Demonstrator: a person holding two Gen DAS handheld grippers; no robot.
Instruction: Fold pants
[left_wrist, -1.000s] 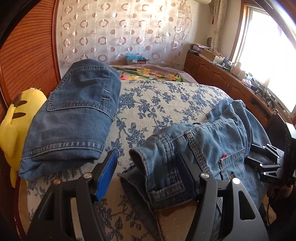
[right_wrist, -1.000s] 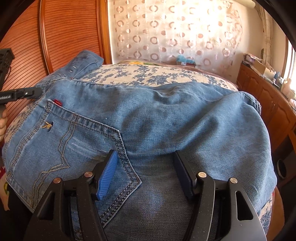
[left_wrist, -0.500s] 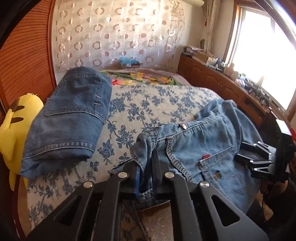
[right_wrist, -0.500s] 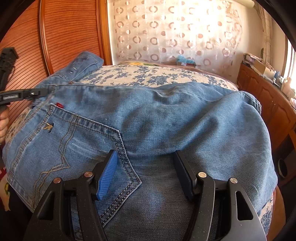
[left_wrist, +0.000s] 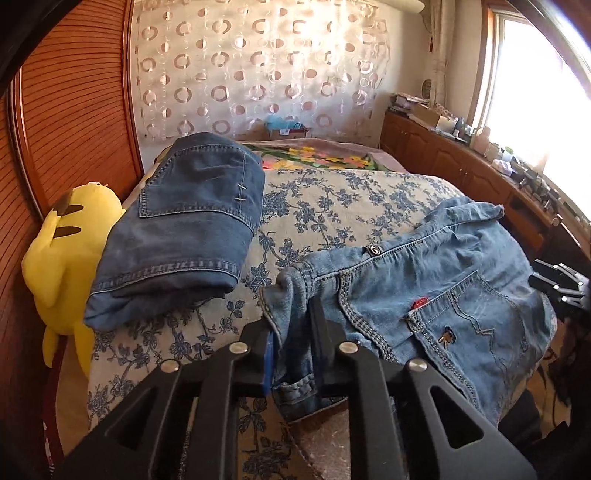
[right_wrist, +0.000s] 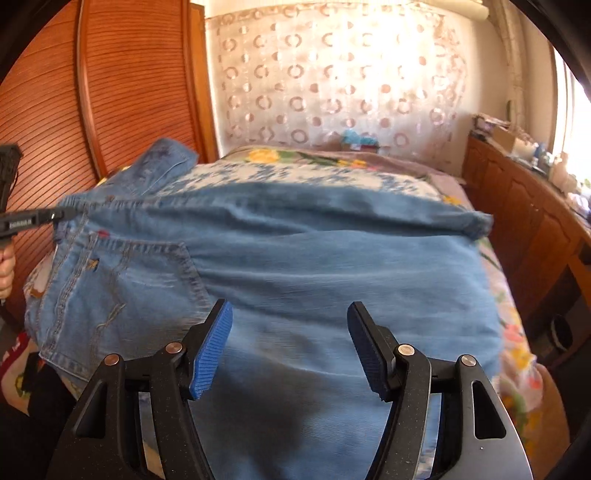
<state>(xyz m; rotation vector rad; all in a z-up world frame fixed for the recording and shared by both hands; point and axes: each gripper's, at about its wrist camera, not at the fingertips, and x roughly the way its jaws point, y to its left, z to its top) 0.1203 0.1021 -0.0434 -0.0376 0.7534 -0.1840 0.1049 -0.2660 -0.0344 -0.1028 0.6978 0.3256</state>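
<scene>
Light blue jeans (left_wrist: 443, 295) lie spread on the near right part of the bed, back pocket up. My left gripper (left_wrist: 293, 332) is shut on the bunched waistband corner of these jeans. In the right wrist view the same jeans (right_wrist: 314, 266) fill the foreground, and my right gripper (right_wrist: 290, 332) is open just above the denim, holding nothing. The left gripper (right_wrist: 55, 216) shows there at the far left, pinching the waistband. The right gripper (left_wrist: 554, 284) shows at the right edge of the left wrist view.
A folded pair of darker jeans (left_wrist: 188, 221) lies on the floral bedspread (left_wrist: 332, 199) at the left. A yellow plush toy (left_wrist: 66, 251) sits beside the wooden headboard (left_wrist: 70, 122). A wooden cabinet (left_wrist: 461, 166) with clutter runs along the right under the window.
My left gripper closed on the waistband corner and has lifted and pulled it, stretching the jeans flatter. My right gripper stayed open and rose or drew back slightly over the denim.
</scene>
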